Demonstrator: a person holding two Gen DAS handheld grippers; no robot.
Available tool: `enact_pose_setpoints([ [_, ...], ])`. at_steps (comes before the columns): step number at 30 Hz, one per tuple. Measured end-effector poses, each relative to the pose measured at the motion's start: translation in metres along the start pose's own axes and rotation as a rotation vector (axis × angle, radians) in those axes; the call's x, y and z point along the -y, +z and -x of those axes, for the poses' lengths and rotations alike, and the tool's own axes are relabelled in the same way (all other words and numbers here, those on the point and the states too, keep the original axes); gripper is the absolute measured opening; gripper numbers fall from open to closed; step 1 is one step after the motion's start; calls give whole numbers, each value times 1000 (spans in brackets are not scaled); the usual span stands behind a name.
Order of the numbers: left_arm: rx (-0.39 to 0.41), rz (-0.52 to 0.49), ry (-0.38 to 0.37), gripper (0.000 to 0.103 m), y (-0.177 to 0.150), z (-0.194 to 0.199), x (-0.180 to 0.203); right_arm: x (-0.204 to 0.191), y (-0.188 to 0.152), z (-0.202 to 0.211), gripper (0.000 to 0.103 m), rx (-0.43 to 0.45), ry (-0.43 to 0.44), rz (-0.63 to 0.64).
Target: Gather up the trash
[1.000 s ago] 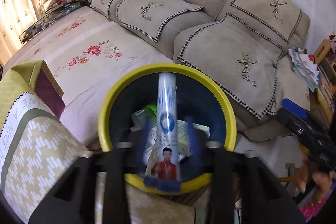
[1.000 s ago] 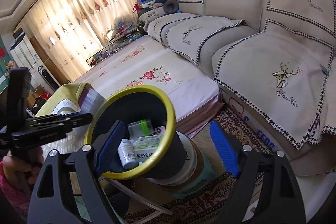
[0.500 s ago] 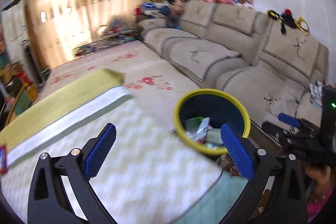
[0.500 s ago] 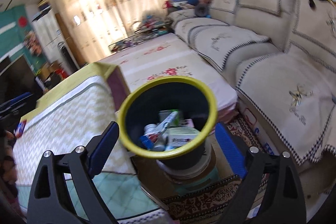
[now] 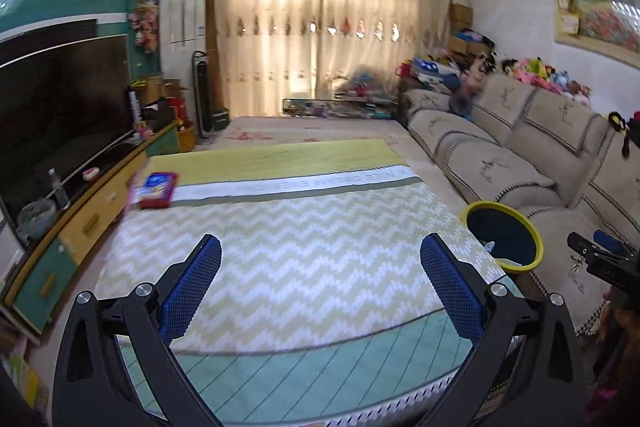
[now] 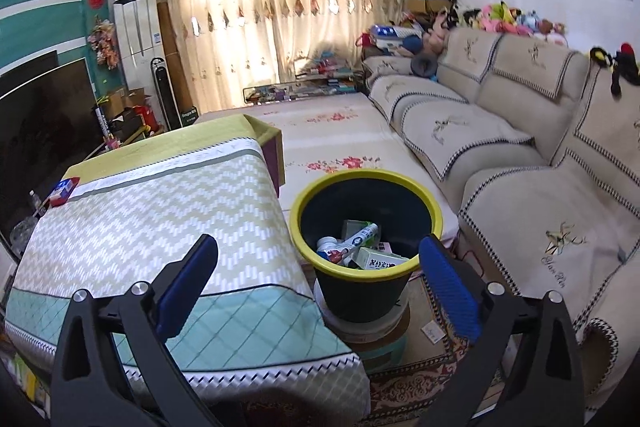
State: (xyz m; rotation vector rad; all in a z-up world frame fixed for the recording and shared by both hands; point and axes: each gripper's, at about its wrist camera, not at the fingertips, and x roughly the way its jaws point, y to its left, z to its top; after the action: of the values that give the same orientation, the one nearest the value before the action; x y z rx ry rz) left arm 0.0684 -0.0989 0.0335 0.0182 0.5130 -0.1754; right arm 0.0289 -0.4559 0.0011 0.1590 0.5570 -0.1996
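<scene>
Yellow plastic rims the dark bin (image 6: 366,223), set on a stand just right of the cloth-covered surface (image 5: 280,247) so that you can drop trash straight in; a printed tube (image 6: 352,241), a carton and bottles already lie inside. Your right tool (image 6: 318,277) has just been spreading and holds nothing. Your left tool (image 5: 320,281) stands spread and empty. A red-and-blue packet (image 5: 156,190), flat and glossy, remains at the surface's far left edge.
</scene>
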Motion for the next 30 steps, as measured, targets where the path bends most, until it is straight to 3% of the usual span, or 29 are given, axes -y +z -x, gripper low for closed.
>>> enact_pose_setpoints([
  [5, 48, 37, 22, 98, -19, 46, -21, -11, 0, 28, 96, 40, 13, 27],
  [13, 93, 58, 48, 98, -36, 88, -38, -21, -2, 48, 96, 71, 32, 37],
  [30, 82, 73, 53, 98, -28, 83, -34, -27, -1, 48, 96, 73, 48, 38],
])
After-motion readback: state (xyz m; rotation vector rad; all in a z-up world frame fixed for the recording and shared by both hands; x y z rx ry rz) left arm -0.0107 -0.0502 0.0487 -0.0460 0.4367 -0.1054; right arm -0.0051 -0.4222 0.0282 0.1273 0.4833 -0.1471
